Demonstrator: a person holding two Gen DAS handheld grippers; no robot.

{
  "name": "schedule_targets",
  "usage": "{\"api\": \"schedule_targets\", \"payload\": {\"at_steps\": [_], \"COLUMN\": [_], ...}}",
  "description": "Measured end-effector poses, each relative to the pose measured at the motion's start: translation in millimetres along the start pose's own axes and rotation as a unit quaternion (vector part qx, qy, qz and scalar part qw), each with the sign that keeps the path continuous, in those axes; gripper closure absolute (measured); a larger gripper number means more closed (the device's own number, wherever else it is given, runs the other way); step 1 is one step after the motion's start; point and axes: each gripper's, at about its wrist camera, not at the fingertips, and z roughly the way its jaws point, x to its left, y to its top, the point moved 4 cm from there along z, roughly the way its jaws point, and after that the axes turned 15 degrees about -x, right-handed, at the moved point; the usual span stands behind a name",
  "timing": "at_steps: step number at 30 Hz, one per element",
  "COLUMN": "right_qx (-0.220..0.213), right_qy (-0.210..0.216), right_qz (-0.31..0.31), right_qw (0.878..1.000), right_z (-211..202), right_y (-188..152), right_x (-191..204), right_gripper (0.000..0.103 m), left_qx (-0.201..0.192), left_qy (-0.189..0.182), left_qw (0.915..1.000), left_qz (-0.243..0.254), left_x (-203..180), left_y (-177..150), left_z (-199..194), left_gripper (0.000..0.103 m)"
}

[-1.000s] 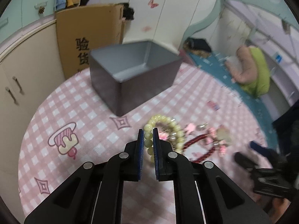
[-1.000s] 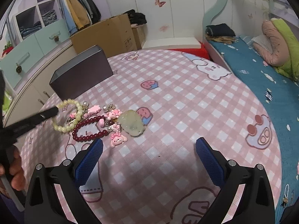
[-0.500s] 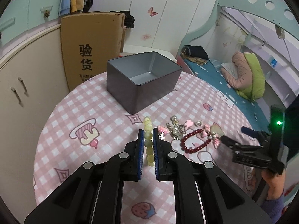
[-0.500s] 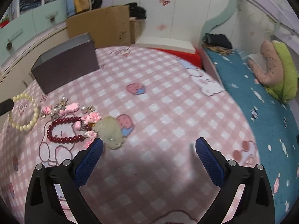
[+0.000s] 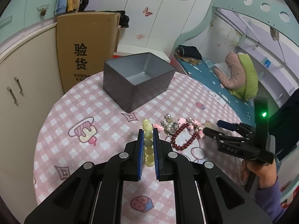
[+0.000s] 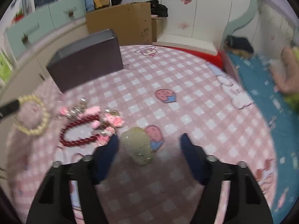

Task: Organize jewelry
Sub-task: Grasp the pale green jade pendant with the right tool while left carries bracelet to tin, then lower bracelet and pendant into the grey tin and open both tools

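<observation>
My left gripper is shut on a pale yellow bead bracelet and holds it above the pink checked tablecloth; the bracelet also shows in the right wrist view. An open grey tin box stands beyond it. My right gripper is open, its fingers either side of a pale green jade pendant on the cloth. A dark red bead bracelet and pink and silver charms lie to the left of the pendant.
A cardboard box stands behind the table against cream cabinets. A bed with a blue sheet lies to the right. The right gripper and the hand holding it show in the left wrist view.
My left gripper has lifted the yellow bracelet off the cloth and pulled back. My right gripper has moved left and down to the jade pendant, which now sits between its open fingers.
</observation>
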Motion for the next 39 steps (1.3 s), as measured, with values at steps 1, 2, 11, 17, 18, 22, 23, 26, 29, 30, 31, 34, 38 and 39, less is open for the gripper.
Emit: {"api": "schedule_targets", "payload": {"at_steps": [1,2,11,17,18,22,23,26,29,30,31,34,38,39], "right_qx": [-0.001,-0.001,-0.004,-0.026,-0.034,-0.059,-0.063,-0.076,-0.085,-0.086,-0.086,-0.072,-0.04,-0.034], "right_qy": [0.005,0.004,0.015,0.029,0.035,0.055,0.06,0.074,0.096,0.101,0.103,0.105,0.106,0.105], "right_qz": [0.002,0.001,0.013,0.029,0.031,0.032,0.03,0.029,0.032,0.032,0.027,0.011,-0.002,-0.003], "right_qw": [1.0,1.0,1.0,0.999,0.998,0.996,0.996,0.994,0.991,0.991,0.991,0.992,0.994,0.994], "right_z": [-1.1,-1.7,-6.7,-22.5,-26.5,-34.3,-33.8,-28.2,-14.0,-10.0,-3.5,20.5,54.6,60.4], "right_y": [-0.3,-0.7,-0.8,17.5,24.8,57.4,67.3,93.2,124.7,131.7,139.7,153.4,160.3,160.0], "right_x": [0.6,0.4,-5.0,-5.8,-4.4,5.0,8.6,19.8,36.7,41.4,48.3,66.4,84.0,86.4], "right_gripper": [0.048,0.052,0.075,0.075,0.075,0.075,0.075,0.075,0.075,0.075,0.075,0.075,0.075,0.075], "left_qx": [0.0,-0.001,-0.002,-0.016,-0.023,-0.051,-0.054,-0.048,-0.037,-0.03,-0.02,0.012,0.054,0.063], "left_qy": [-0.002,-0.001,-0.024,-0.057,-0.062,-0.059,-0.053,-0.039,-0.033,-0.029,-0.027,-0.017,0.0,0.004], "left_qw": [1.0,1.0,0.9996,0.9978,0.9972,0.9953,0.9952,0.9965,0.9975,0.9981,0.9985,0.9991,0.998,0.9976], "left_qz": [0.001,0.002,0.012,0.028,0.034,0.059,0.063,0.056,0.05,0.045,0.043,0.038,0.032,0.03], "left_x": [-1.2,-2.5,-15.1,-28.5,-31.2,-36.5,-35.7,-27.3,-16.2,-11.5,-7.5,9.2,28.0,31.8], "left_y": [0.9,1.3,12.0,39.9,48.6,83.9,90.4,110.9,126.8,131.2,133.3,133.6,118.6,113.6], "left_z": [0.3,0.6,3.1,-3.4,-5.8,-10.7,-8.7,4.6,22.9,31.5,41.0,70.6,111.5,119.2], "left_gripper": [0.093,0.093,0.093,0.093,0.093,0.093,0.093,0.093,0.093,0.093,0.093,0.093,0.093,0.093]}}
